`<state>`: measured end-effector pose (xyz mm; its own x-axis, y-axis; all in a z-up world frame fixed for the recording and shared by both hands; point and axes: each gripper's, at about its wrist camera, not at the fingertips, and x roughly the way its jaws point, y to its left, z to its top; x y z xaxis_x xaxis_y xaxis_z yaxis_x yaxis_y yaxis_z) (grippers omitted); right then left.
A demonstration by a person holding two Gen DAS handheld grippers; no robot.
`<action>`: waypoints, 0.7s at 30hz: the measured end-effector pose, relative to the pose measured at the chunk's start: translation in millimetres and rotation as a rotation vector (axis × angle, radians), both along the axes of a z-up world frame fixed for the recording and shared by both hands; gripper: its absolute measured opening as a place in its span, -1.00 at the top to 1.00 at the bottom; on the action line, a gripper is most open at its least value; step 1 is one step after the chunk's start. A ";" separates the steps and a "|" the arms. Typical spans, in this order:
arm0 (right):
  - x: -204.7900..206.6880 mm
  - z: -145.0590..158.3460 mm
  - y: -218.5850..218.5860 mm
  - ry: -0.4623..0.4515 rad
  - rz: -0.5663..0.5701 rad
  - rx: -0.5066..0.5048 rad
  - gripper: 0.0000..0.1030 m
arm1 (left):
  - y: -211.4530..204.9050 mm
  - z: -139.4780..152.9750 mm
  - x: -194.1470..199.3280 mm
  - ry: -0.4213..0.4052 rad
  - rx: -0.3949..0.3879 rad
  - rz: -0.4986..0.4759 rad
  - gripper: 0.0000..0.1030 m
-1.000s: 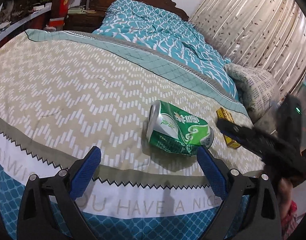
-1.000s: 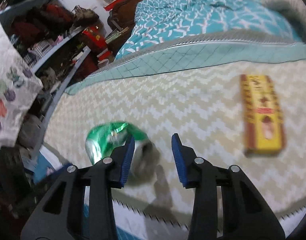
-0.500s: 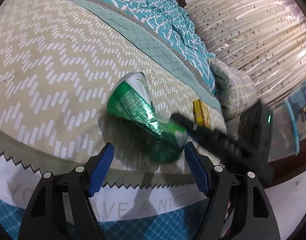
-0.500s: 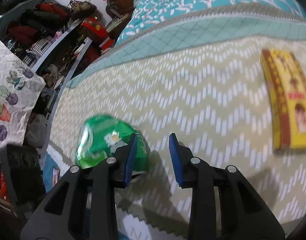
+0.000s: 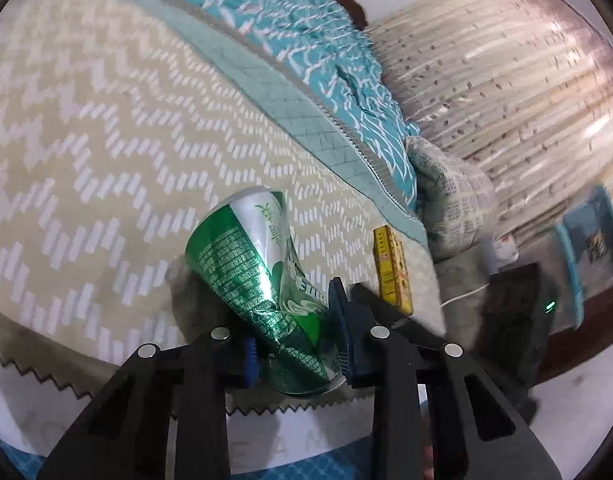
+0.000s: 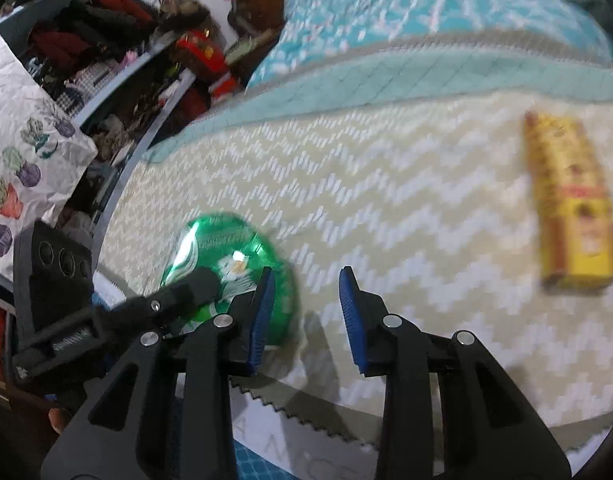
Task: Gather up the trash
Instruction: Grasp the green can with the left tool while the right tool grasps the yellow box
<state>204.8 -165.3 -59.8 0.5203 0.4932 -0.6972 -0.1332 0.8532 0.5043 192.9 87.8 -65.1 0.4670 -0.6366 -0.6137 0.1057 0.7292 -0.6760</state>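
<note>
A dented green soda can lies near the front edge of the bed's zigzag blanket. My left gripper is shut on the can, its blue pads pressing both sides. The can also shows in the right wrist view, with the left gripper on it. My right gripper is partly open and empty, just right of the can. A yellow box lies further right on the blanket; it also shows in the left wrist view.
A teal quilt lies folded at the head of the bed, with a patterned pillow beside a curtain. Cluttered shelves stand left of the bed. A clear bin with a blue rim stands to the right.
My left gripper has moved forward and closed on the green can. The right gripper has held its partly open width beside the can.
</note>
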 end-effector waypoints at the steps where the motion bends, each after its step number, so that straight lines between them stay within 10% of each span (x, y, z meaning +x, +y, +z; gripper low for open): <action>1: -5.3 8.8 -14.6 -0.045 -0.049 -0.006 0.29 | -1.5 1.5 -1.9 -0.014 -0.002 -0.015 0.50; 9: -22.2 14.5 -125.7 -0.081 -0.425 -0.118 -0.21 | -30.2 12.0 -15.2 -0.099 -0.079 -0.161 0.54; 21: 8.8 -19.0 -70.8 -0.002 -0.270 -0.430 -0.39 | -45.4 1.1 -17.9 -0.107 -0.029 -0.207 0.54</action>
<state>213.6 -236.1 -78.8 0.5915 0.0098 -0.8063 0.1200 0.9877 0.1001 175.0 42.4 -64.0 0.3862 -0.7425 -0.5474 0.3235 0.6647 -0.6734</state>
